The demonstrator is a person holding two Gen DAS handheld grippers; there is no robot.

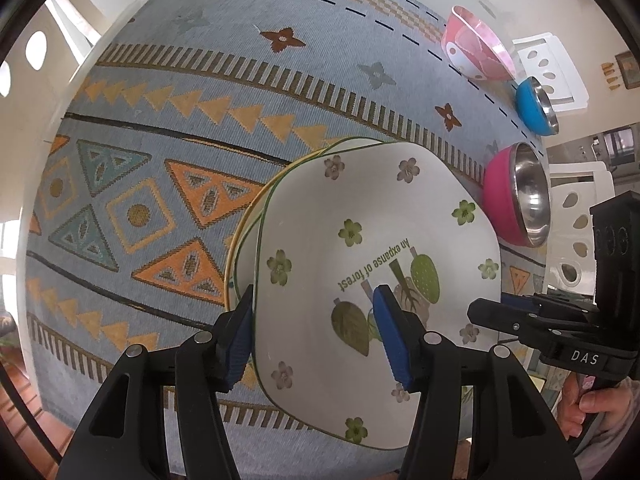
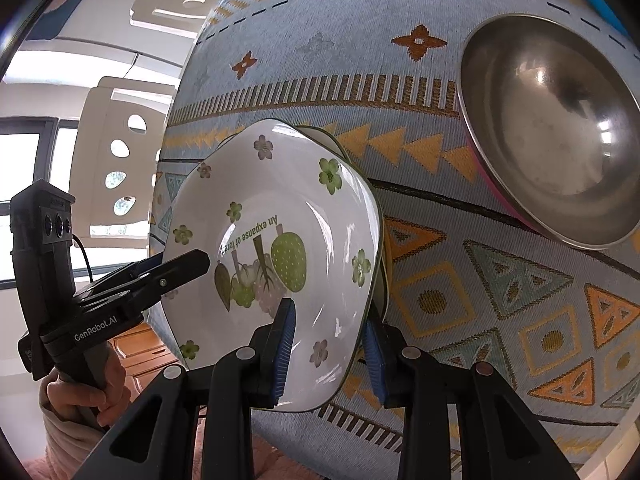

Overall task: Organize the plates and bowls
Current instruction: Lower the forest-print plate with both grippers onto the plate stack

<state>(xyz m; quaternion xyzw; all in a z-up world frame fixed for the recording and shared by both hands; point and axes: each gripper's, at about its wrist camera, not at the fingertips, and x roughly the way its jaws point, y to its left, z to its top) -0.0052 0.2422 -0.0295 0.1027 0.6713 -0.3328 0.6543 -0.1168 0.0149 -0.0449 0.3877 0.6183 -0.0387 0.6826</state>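
A white square plate with green flowers and leaf print (image 1: 360, 248) sits on top of other plates (image 1: 240, 240) on the patterned tablecloth. My left gripper (image 1: 316, 336) straddles the top plate's left edge, fingers apart, one blue pad (image 1: 390, 336) over the plate, the other outside. My right gripper (image 2: 328, 348) straddles the same plate (image 2: 280, 216) at its right edge in the same way. Each gripper shows in the other's view, the right one (image 1: 504, 312) and the left one (image 2: 176, 268). Whether the pads press the rim is unclear.
A magenta steel bowl (image 1: 516, 192) stands right of the plates, large in the right wrist view (image 2: 552, 140). A blue steel bowl (image 1: 536, 106) and a pink patterned bowl (image 1: 476, 46) stand further back. White chairs (image 1: 572, 208) surround the table. The cloth (image 1: 160, 140) stretches left.
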